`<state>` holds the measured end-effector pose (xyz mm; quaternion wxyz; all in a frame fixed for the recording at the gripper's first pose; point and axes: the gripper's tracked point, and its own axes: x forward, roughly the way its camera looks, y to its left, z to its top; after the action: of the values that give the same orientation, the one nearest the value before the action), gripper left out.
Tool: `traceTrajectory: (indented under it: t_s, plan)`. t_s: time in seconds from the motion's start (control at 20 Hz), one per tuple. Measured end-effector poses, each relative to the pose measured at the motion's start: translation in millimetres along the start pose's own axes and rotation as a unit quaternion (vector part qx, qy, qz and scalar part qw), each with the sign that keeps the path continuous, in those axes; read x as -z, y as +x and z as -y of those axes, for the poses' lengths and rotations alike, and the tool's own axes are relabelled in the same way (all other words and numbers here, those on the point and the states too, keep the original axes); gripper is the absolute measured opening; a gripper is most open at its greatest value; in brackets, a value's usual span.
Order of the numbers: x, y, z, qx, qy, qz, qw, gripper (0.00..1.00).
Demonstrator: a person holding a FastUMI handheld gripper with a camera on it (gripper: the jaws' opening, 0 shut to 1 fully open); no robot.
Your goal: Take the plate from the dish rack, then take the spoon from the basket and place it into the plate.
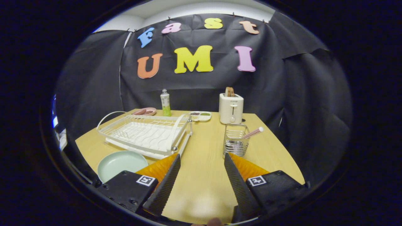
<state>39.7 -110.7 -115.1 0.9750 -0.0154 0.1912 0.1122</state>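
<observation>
- Pale wooden counter (204,169) fronts the black cloth wall; my hand-held gripper (202,160) hangs over it with its fingers spread wide and nothing between them.
- The plate (122,164) is already out of the dish rack (144,133) and lies flat on the counter at about 9 o'clock from my left finger, just beside it. I judge the spoon is the step left.
- The basket (236,140) stands at about 1 o'clock, just ahead of my right finger. The spoon (252,133) leans in it, handle poking out to the upper right.
- Risk: the handle is thin and tilted. If I close off-centre, it may pivot or slip out.
- Risk: the wire basket looks light. Pulling the spoon out at an angle could drag or tip it toward the toaster (231,108) behind.
- Risk: my right finger could snag the basket rim coming in, since the two are so near.
- Risk: swinging across to the plate, my left finger may nudge it against the dish rack.
- The spoon's bowl seems buried among the wires; I can't quite tell how it sits.
</observation>
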Motion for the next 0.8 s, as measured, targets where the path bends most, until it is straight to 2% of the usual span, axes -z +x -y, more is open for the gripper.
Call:
traceTrajectory:
  t_s: [0.2, 0.55, 0.8]
  plan:
    - [-5.9, 5.6, 42.6, 0.023, 0.035, 0.029, 0.999, 0.95]
    - [-18.4, 44.6, 78.5, 0.034, 0.035, 0.046, 0.998, 0.95]
    - [-26.4, 80.9, 94.1, 0.023, 0.050, 0.056, 0.997, 0.86]
